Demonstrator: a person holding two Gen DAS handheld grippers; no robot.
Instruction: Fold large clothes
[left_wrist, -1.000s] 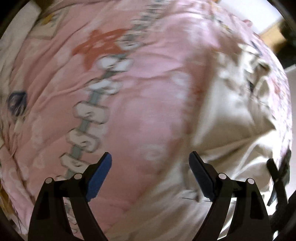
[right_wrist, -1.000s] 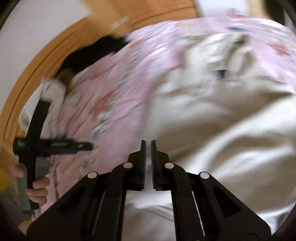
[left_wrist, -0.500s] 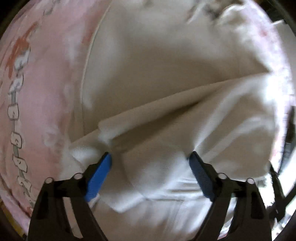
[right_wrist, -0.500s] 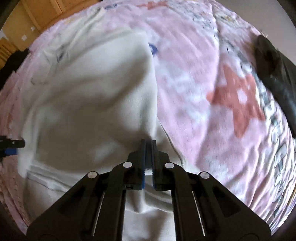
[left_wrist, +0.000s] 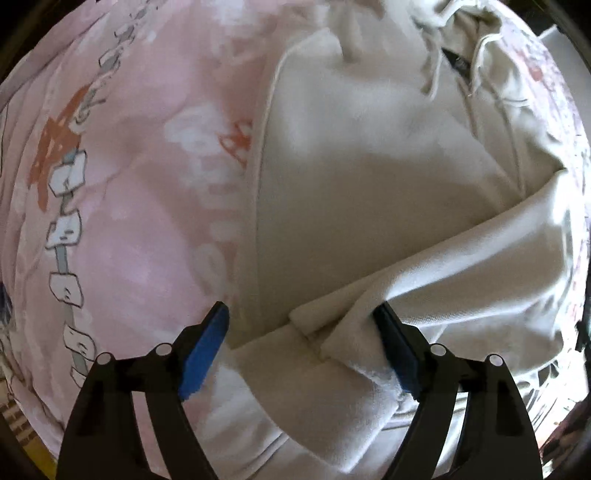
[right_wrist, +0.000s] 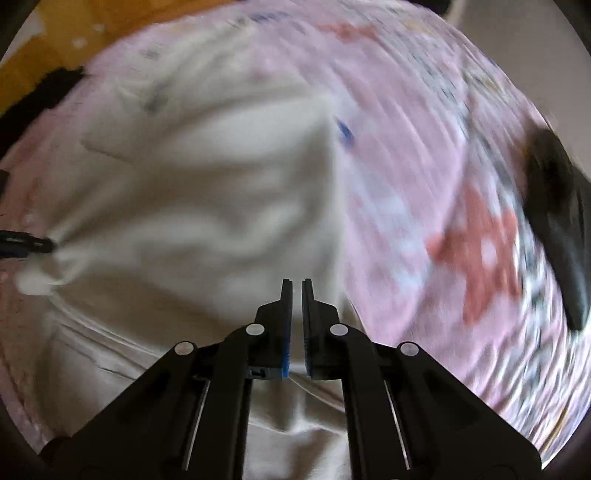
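A large cream garment (left_wrist: 369, 166) with drawstrings (left_wrist: 432, 74) lies spread on a pink patterned bedsheet (left_wrist: 147, 221). My left gripper (left_wrist: 301, 310) points straight down, jaws wide open. A folded corner of the cloth lies between them against the right pad (left_wrist: 397, 350); the left pad is clear of it. In the blurred right wrist view, my right gripper (right_wrist: 297, 284) hovers over the garment's (right_wrist: 203, 177) right edge. Its jaws are opening, a narrow gap apart, with no cloth seen between them. The left gripper's tip (right_wrist: 26, 245) shows at the far left, where the cloth bunches.
The bedsheet (right_wrist: 406, 166) stretches to the right of the garment. A dark piece of clothing (right_wrist: 557, 206) lies at its right edge. Another dark shape (right_wrist: 40, 92) sits at the upper left by orange wood (right_wrist: 37, 62).
The left gripper swept from the pink sheet onto the cream garment and sank toward a folded corner. The right gripper swung over the garment's right edge and its shut jaws parted slightly.
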